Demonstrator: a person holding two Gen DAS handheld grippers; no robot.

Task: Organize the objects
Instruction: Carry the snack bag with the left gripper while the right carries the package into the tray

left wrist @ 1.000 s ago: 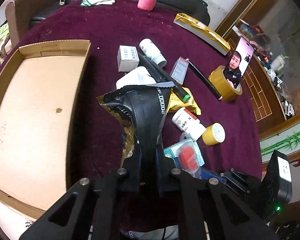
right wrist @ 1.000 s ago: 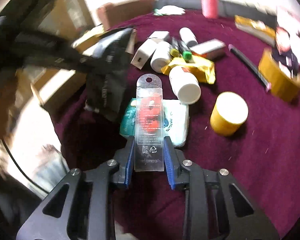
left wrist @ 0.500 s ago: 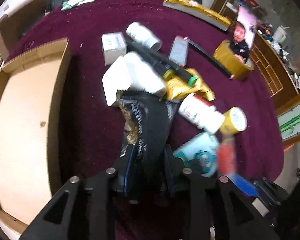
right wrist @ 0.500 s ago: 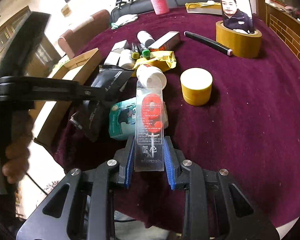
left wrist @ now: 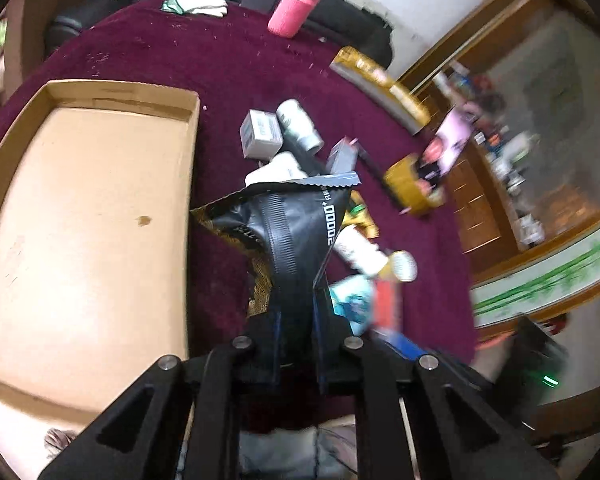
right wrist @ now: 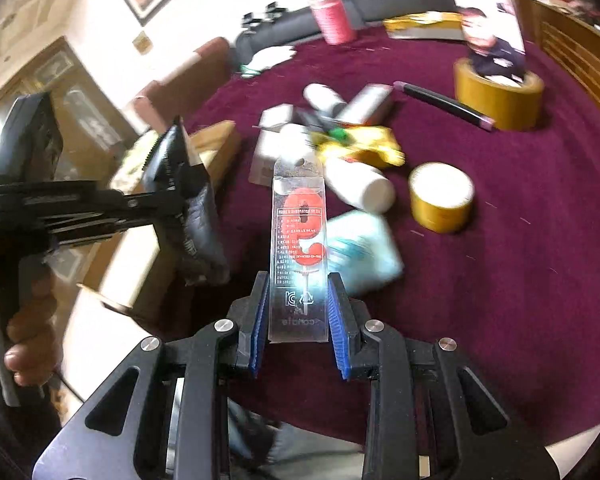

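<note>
A black foil pouch (left wrist: 292,232) with gold trim hangs above the maroon table, just right of the open cardboard box (left wrist: 192,160). My left gripper (left wrist: 296,320) is closing tight on the pouch's lower end, and its pads press on it. The right wrist view shows this gripper (right wrist: 168,208), gripped by a hand, with the pouch (right wrist: 192,216) over the box's corner (right wrist: 216,140). My right gripper (right wrist: 298,300) is shut on a clear blister pack (right wrist: 300,232) with a red item inside, held upright above the table's near edge.
Loose items lie in a heap on the cloth: a white bottle (right wrist: 360,186), a teal pack (right wrist: 364,248), a small yellow tape roll (right wrist: 440,196), a yellow wrapper (right wrist: 364,148) and a black pen (right wrist: 444,104). A phone stands in a big tape roll (right wrist: 500,96). A pink bottle (right wrist: 332,16) stands far back.
The left gripper dipped toward the heap with the pouch, then lifted it again beside the box. The right gripper rose a little and rolled, still holding the blister pack.
</note>
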